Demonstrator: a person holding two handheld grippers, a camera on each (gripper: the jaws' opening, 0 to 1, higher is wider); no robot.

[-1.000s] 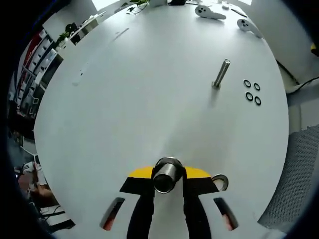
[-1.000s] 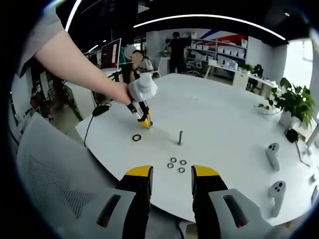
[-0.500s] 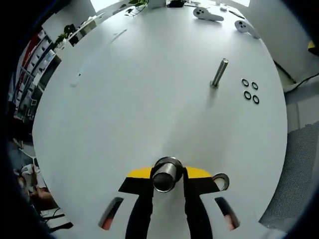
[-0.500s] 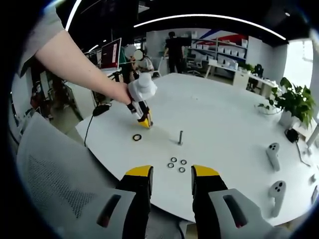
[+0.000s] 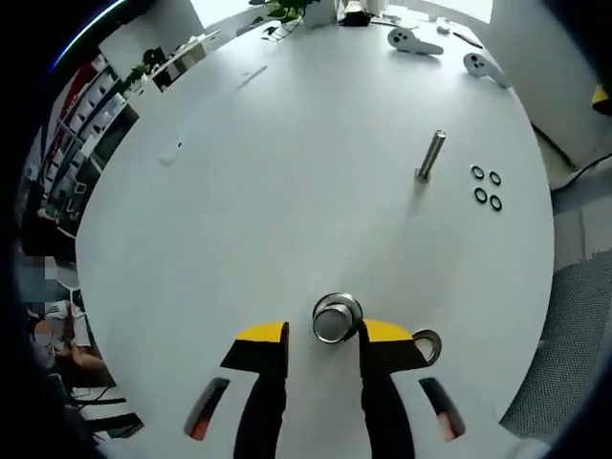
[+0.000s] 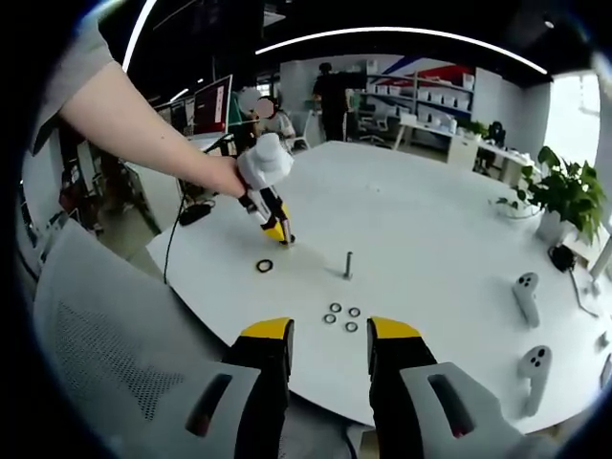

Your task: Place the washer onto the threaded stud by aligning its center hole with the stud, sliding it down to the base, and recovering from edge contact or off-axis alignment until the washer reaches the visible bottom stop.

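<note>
A threaded stud [image 5: 430,156] stands upright on the white table [image 5: 287,172]; it is also visible as the stud [image 6: 348,265]. A dark washer [image 5: 424,346] lies flat just right of my left gripper [image 5: 325,337], and it appears as the washer [image 6: 264,266]. The left gripper's jaws are open around a short metal cylinder [image 5: 336,319], with a gap on its left side. A person's hand holds the left gripper [image 6: 279,232] low over the table edge. My right gripper [image 6: 330,337] hangs open and empty, well back from the table.
Several small rings [image 5: 486,186] lie close to the stud, also seen as rings [image 6: 341,317]. Two white controllers [image 6: 526,330] rest at the table's right. A grey mesh chair [image 6: 105,335] stands at the near edge. A potted plant [image 6: 564,196] and office desks lie beyond.
The left gripper's jaws have spread apart from the metal cylinder they were shut on, and the gripper has tipped up a little. The right gripper has stayed still.
</note>
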